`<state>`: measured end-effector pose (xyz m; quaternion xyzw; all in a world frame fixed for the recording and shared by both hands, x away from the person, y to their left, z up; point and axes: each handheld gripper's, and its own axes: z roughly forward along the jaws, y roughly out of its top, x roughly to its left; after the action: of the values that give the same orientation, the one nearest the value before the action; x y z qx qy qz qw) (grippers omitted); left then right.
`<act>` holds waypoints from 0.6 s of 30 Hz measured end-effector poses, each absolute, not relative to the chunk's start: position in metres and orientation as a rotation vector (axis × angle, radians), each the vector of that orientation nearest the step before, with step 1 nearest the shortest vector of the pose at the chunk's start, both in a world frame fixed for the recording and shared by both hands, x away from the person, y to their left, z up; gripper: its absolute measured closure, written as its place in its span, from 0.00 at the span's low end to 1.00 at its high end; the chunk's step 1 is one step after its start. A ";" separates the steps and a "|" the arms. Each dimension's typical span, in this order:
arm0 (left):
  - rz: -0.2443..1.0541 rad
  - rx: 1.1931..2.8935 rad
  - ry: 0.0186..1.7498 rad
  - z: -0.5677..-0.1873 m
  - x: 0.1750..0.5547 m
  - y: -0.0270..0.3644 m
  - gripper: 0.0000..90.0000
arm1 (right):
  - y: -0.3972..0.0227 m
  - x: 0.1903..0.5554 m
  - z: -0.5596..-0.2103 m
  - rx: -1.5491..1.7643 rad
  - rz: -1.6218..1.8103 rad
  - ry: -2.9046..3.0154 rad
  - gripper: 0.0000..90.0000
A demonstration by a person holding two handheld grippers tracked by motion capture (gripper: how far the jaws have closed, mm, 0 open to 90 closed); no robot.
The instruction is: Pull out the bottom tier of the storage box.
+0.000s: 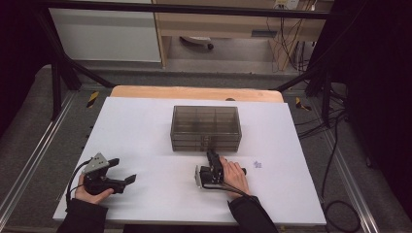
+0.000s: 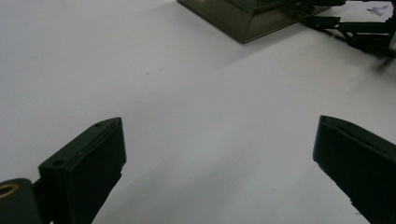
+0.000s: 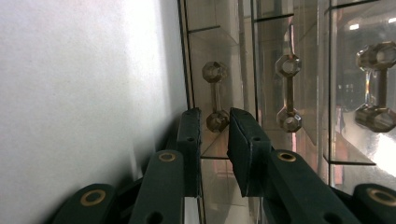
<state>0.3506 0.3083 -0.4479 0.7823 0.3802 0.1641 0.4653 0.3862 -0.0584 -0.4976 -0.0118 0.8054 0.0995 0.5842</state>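
A smoky see-through drawer box (image 1: 205, 127) stands at the middle of the white tabletop (image 1: 145, 131). My right gripper (image 1: 212, 154) is turned on its side and points at the box's lower front. In the right gripper view its jaws (image 3: 215, 116) stand a narrow gap apart with one knob of a faceted clear drawer handle (image 3: 215, 95) between the tips; a thin gap shows at the left pad. Two more handles (image 3: 288, 93) (image 3: 376, 86) sit on the neighbouring drawers. My left gripper (image 1: 124, 170) rests at the near left, wide open (image 2: 219, 135) over bare table, with the box (image 2: 243, 18) far ahead.
A small blue mark (image 1: 257, 164) lies on the table right of my right hand. The wooden table edge (image 1: 194, 92) runs behind the white sheet. Black frame bars and floor cables (image 1: 335, 160) flank the table. The right gripper (image 2: 355, 32) shows in the left gripper view, top right.
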 end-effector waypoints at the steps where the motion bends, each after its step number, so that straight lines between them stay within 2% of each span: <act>1: 0.403 1.921 0.934 -0.448 0.351 0.308 0.02 | -0.058 0.386 -0.498 -0.026 0.232 1.878 0.83; 18: 0.403 1.922 0.933 -0.448 0.351 0.308 0.02 | -0.057 0.386 -0.499 -0.053 0.213 1.855 0.88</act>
<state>0.3506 0.3081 -0.4480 0.7826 0.3798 0.1642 0.4650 0.3859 -0.0572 -0.4987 -0.0228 0.7985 0.0918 0.5946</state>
